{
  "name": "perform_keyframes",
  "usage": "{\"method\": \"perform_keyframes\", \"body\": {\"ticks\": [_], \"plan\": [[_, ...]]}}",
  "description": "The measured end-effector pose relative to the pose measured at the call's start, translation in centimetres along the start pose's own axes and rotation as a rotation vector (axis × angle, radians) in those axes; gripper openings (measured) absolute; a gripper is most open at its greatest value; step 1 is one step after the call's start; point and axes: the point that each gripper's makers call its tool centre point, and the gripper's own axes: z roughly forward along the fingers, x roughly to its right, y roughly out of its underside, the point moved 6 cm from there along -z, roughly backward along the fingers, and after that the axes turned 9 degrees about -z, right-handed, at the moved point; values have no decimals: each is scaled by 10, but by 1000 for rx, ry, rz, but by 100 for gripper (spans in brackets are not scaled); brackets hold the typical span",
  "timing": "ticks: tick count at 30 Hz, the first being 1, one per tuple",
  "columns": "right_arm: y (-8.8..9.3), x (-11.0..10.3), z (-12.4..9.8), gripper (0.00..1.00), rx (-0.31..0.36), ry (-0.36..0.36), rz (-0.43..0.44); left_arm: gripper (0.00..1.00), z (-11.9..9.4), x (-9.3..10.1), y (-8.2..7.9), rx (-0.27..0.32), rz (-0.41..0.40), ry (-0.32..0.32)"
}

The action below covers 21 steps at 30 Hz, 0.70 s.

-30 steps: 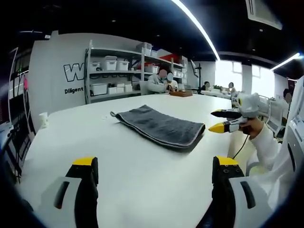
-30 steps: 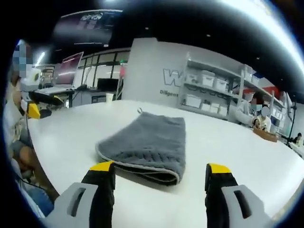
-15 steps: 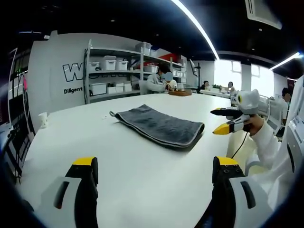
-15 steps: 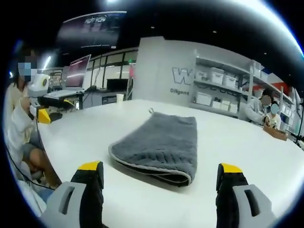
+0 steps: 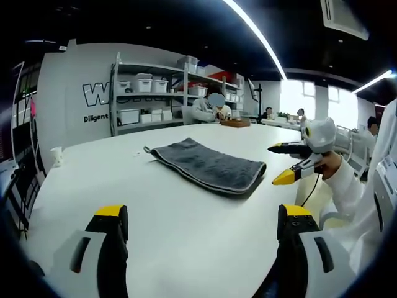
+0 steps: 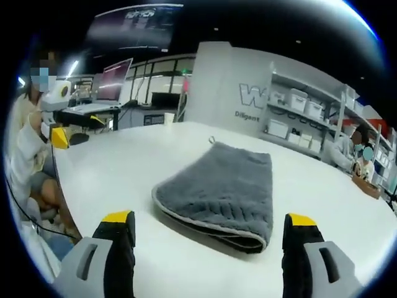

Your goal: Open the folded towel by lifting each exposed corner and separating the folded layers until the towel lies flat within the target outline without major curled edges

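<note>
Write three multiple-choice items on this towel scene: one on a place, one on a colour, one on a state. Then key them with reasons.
1. Where does the towel lie?
A. on the white table
B. on a shelf
C. in a claw

2. What colour is the towel?
A. red
B. dark grey with a pale edge
C. yellow

3. What state is the towel in?
A. spread out in one layer
B. rolled up
C. folded, layers stacked

Key: 1 A, the towel rests on the tabletop with the right claw and the left claw both short of it. 2 B, grey cloth with a light trim in both views. 3 C, the near edge shows stacked layers.
</note>
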Motion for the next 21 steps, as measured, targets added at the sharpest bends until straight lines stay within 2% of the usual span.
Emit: {"method": "perform_keyframes", "body": {"ticks": [8,15,21], "plan": [[-15,-18,16,95,5,-33,-50,100,-2,-3,-1,8,-10,-3],[-21,-31,32,86,-12,4,-164,100,-3,-3,-1,12,-16,2],[-21,-51,48,83,-30,-31,-215,100,-5,-3,-3,21,-18,3]]}}
